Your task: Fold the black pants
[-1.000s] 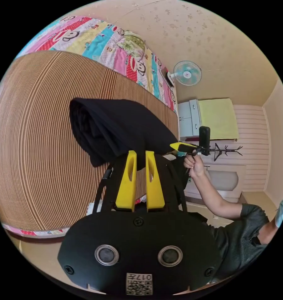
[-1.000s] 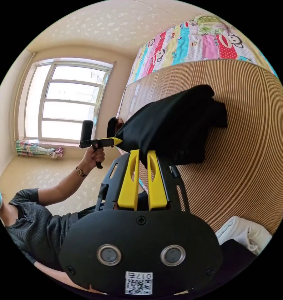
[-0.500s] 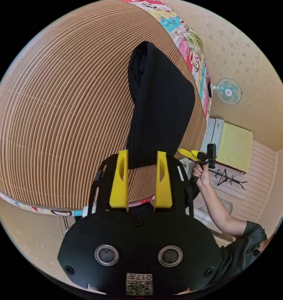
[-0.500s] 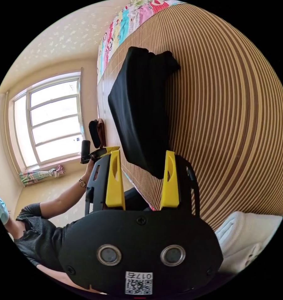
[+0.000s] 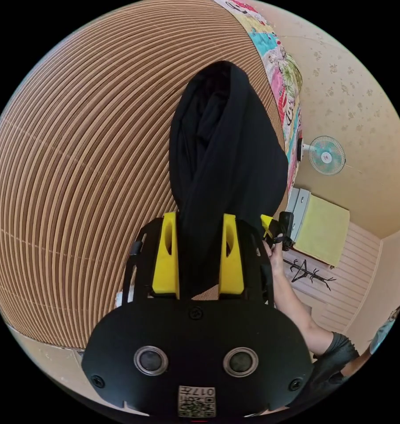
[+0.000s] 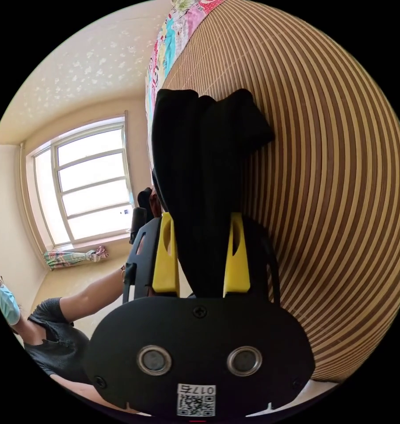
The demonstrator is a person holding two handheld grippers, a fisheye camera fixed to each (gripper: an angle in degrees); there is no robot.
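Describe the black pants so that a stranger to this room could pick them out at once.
Find the bed covered by a brown striped bamboo mat, with a colourful cartoon quilt along its far edge. On the mat lies a folded bundle, the black pants, its near end reaching between the left gripper's open jaws. It is the one plain black cloth on that striped surface.

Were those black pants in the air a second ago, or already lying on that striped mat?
Yes, they moved. The black pants hung bunched above the striped mat then; now they lie folded on it, between the open jaws of the left gripper.
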